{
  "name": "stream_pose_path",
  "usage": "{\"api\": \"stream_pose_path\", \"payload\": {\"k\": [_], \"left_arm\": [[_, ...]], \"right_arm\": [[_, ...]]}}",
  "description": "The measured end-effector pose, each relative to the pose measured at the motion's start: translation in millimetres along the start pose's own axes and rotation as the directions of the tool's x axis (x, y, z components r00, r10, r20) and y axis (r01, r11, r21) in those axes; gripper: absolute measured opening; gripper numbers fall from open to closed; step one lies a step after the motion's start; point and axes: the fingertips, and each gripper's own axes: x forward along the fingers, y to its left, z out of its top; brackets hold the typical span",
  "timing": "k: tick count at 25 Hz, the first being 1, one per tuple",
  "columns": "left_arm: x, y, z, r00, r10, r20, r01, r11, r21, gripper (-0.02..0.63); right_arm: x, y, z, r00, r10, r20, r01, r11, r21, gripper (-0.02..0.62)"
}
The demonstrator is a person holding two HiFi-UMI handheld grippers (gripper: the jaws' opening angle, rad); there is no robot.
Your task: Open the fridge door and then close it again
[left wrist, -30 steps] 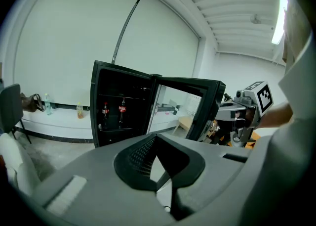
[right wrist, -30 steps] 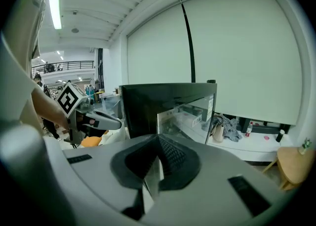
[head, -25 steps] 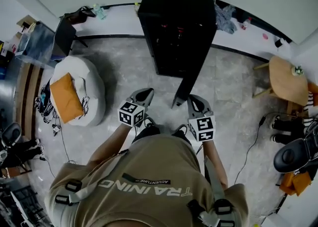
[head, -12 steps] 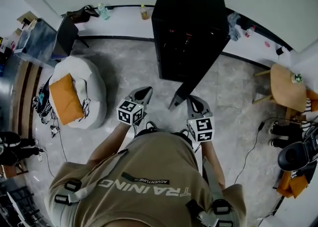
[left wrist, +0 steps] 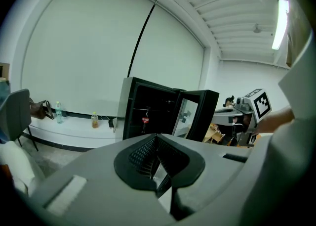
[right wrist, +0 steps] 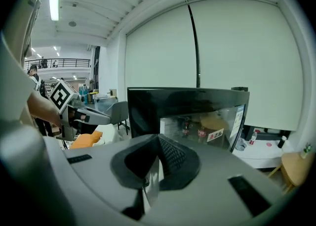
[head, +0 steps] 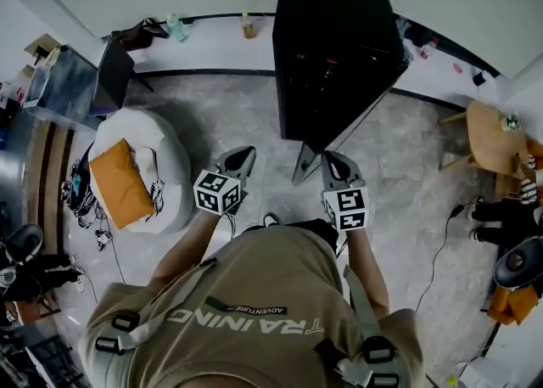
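Since a second ago the fridge point(head: 335, 47) has slid to the right in the head view. Its door point(head: 307, 165) is still swung open, hinged at the fridge's right side and angled out toward the person. The left gripper point(head: 240, 157) has drifted a little to the left. It hangs in front of the fridge, left of the door's free edge, with its jaws together on nothing. The right gripper point(head: 331, 161) is just beside that free edge, on the door's outer side, its jaws likewise together and empty. Through the door's glass, bottles point(right wrist: 201, 132) show inside the fridge. Left of the fridge, a white beanbag point(head: 148, 153) carries an orange cushion point(head: 119, 184).
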Motion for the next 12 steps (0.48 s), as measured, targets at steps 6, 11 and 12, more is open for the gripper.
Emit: {"api": "stream_pose_path", "payload": {"k": [6,11,12], "left_arm": [[-9.5,26.4,-3.6,1.000,0.015,0.000,-0.015,0.999,-0.032,0.000],[-9.3,43.1,0.1,0.999,0.043,0.011,-0.042,0.997,-0.069,0.000],[-9.2,45.5,1.1,0.999,0.049,0.011,-0.048,0.996,-0.071,0.000]], "right_arm": [[26.2,6.6,9.6,1.000,0.005,-0.015,-0.005,1.000,-0.014,-0.005],[50.0,4.3,19.4,1.000,0.021,0.003,-0.021,1.000,-0.003,-0.005],[54.2,4.0,20.9,1.000,0.029,-0.001,-0.029,1.000,-0.004,-0.005]]}}
